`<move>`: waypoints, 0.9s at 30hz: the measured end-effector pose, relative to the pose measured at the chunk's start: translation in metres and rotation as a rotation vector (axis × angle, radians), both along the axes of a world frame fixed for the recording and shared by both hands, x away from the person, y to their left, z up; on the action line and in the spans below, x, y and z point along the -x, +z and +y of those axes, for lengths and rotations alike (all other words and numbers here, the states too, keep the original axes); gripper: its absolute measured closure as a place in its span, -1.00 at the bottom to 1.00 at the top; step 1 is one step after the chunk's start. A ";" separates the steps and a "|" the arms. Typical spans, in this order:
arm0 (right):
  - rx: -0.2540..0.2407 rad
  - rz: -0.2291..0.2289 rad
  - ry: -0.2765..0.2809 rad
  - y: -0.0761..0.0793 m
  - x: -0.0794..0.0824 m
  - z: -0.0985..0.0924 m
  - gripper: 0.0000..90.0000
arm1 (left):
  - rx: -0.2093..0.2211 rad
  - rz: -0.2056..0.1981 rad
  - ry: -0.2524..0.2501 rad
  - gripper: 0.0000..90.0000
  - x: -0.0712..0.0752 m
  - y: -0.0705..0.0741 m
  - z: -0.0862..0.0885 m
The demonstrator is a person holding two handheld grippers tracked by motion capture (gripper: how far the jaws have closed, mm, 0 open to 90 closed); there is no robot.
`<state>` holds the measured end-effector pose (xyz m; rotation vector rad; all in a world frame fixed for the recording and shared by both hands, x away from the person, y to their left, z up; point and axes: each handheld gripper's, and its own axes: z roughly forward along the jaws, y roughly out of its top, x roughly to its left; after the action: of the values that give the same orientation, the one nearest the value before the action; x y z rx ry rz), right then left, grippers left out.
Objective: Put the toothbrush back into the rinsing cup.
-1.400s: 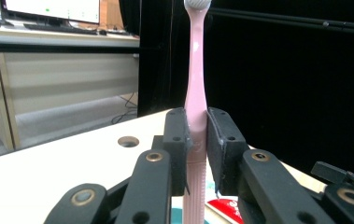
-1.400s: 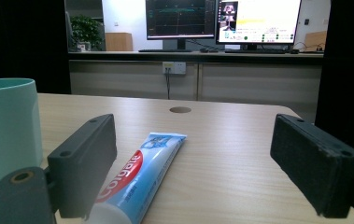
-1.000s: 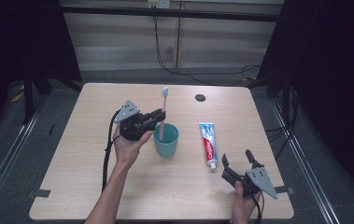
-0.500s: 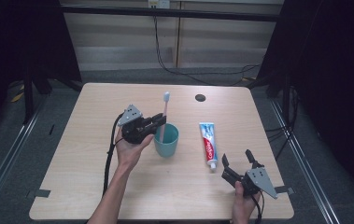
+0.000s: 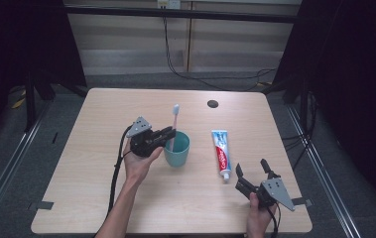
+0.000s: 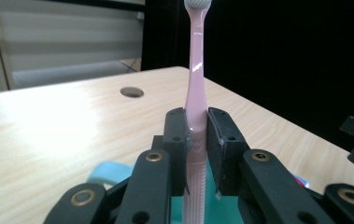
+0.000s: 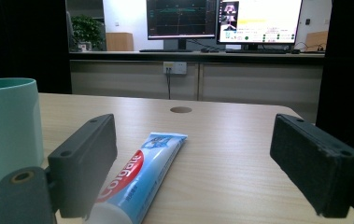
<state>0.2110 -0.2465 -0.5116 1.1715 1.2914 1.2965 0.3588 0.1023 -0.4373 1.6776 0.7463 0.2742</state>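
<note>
Near edge, right: right gripper [image 5: 251, 174], jaws spread, empty. Beyond it: blue-and-white toothpaste tube [image 5: 221, 153], flat. Table centre: left gripper [image 5: 167, 134] pinching upright pink plastic toothbrush [image 5: 173, 124], handle inside teal plastic cup [image 5: 176, 149].

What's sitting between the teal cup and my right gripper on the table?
The toothpaste tube lies between the cup and the right gripper, cap end toward the gripper, as the high view shows.

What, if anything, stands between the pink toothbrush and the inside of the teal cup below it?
Nothing visible does. The left gripper is shut on the pink toothbrush, holding it upright with its lower end already at the open mouth of the teal cup. The toothpaste tube lies apart, to the cup's right.
</note>
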 end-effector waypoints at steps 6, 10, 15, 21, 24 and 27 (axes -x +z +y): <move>0.000 0.000 0.000 0.000 0.000 0.000 -0.68 | -0.006 0.018 0.004 0.74 0.000 -0.006 0.001; 0.000 0.000 0.000 0.000 0.000 0.000 -0.69 | -0.002 0.024 0.005 0.74 0.000 -0.010 0.002; 0.000 0.000 0.000 0.000 0.000 0.000 -0.69 | -0.001 0.022 0.018 0.74 0.001 -0.012 0.006; 0.000 0.000 0.000 0.000 0.000 0.000 -0.68 | -0.001 0.036 0.025 0.66 -0.001 -0.013 0.013; 0.000 0.000 0.000 0.000 0.000 0.000 -0.68 | 0.010 0.038 0.029 0.58 0.000 -0.011 0.015; 0.000 0.000 0.000 0.000 0.000 0.000 -0.68 | 0.014 0.030 0.021 0.49 0.001 -0.009 0.019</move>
<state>0.2110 -0.2465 -0.5116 1.1717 1.2914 1.2965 0.3577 0.1208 -0.4468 1.6646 0.7866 0.2588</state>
